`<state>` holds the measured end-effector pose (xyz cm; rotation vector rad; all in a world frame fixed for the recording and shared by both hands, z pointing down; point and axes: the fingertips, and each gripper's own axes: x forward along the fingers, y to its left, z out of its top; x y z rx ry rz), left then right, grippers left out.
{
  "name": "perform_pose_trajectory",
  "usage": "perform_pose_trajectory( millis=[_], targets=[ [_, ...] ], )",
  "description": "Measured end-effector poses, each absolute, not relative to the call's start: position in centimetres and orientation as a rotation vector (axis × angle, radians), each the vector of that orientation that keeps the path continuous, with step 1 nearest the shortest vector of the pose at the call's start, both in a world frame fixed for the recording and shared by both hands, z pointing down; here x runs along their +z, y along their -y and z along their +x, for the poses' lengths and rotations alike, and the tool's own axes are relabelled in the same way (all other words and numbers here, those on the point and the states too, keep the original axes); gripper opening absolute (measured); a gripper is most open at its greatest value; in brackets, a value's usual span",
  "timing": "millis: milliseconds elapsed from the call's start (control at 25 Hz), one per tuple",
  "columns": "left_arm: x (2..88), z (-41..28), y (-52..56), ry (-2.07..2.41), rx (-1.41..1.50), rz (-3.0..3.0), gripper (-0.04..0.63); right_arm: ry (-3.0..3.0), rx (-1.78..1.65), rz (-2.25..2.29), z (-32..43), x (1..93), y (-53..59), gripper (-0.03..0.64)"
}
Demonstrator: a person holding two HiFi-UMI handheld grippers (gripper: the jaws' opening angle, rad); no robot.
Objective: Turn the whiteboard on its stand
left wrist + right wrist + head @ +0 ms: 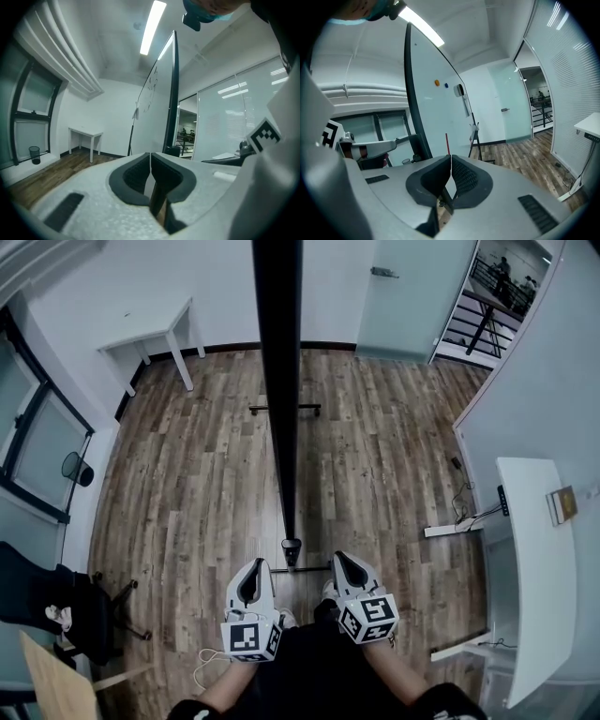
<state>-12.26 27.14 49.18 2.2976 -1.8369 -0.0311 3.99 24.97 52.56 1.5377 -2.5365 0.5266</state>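
On the wood floor straight ahead, the whiteboard stands edge-on, its near end just beyond the two claws. The left claw and the right claw flank that edge without touching it, each with jaws pressed together on nothing, which looks better suited to pushing the board than pinching it. A chair at left, a worktop with cables at right and a table by the far wall all sit well apart from it; only the stand foot is near the person.
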Motion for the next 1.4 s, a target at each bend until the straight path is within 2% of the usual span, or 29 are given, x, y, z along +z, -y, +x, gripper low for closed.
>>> perform_pose_trajectory(
  millis=[1400],
  targets=[
    [50.0,-13.4,-27.2,1.813,0.012,2.32,0.021,2.55,0.476,1.579,2.7,51.6,-25.3,0.012]
  ],
)
